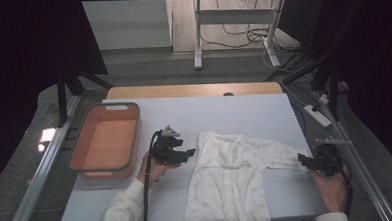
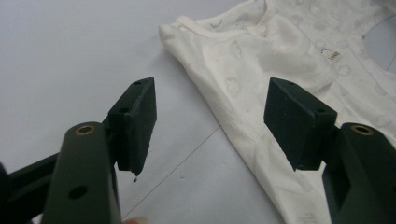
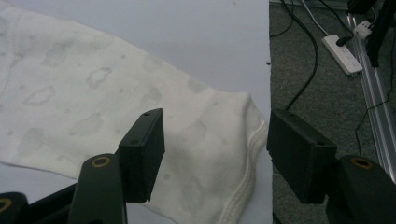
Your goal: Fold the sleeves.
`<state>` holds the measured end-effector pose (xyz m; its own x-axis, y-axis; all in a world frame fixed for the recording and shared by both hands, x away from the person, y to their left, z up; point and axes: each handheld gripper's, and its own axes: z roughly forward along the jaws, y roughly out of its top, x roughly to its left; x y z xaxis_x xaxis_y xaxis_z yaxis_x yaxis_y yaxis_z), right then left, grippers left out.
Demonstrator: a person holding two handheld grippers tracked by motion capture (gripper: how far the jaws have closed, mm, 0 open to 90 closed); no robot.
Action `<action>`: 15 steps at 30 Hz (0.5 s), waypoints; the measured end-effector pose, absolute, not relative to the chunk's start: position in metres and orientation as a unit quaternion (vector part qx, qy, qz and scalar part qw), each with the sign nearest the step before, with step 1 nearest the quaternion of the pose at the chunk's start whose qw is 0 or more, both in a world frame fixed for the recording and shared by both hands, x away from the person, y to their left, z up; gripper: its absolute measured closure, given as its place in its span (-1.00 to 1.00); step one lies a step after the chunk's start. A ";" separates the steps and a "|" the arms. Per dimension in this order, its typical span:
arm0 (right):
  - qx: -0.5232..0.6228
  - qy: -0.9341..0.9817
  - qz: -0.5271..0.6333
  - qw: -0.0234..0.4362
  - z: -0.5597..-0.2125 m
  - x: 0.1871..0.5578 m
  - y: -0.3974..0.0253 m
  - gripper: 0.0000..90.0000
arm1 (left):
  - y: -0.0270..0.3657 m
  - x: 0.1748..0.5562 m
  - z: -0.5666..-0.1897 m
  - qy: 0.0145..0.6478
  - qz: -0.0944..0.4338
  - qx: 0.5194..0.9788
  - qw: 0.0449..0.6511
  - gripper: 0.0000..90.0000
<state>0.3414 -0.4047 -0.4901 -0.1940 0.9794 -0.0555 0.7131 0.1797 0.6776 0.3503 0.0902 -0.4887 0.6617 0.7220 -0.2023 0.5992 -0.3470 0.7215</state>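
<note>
A white baby garment (image 1: 232,174) with a faint cloud print lies flat on the white table (image 1: 244,113), one sleeve stretched toward the right edge. My left gripper (image 1: 188,153) hovers open just left of the garment's shoulder (image 2: 187,32), nothing between its fingers (image 2: 135,121). My right gripper (image 1: 302,159) is open at the sleeve's end, and the sleeve cuff (image 3: 243,149) lies between and below its fingers (image 3: 144,149), near the table's right edge.
An orange bin with a grey rim (image 1: 106,139) stands empty at the table's left. Off the right edge, a power strip (image 3: 343,53) and cables (image 1: 287,61) lie on the grey floor. A metal rail (image 1: 359,163) runs along the right side.
</note>
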 end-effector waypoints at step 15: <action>0.608 0.720 0.232 0.240 -0.501 0.344 -0.412 -0.13 | 0.091 0.350 -0.489 0.404 0.076 0.818 0.403 -0.22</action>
<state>0.3442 -0.4121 -0.5010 -0.1460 0.9873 -0.0633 0.7646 0.1532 0.6261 0.3504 0.0906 -0.4888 0.6617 0.7222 -0.2014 0.5996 -0.3485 0.7205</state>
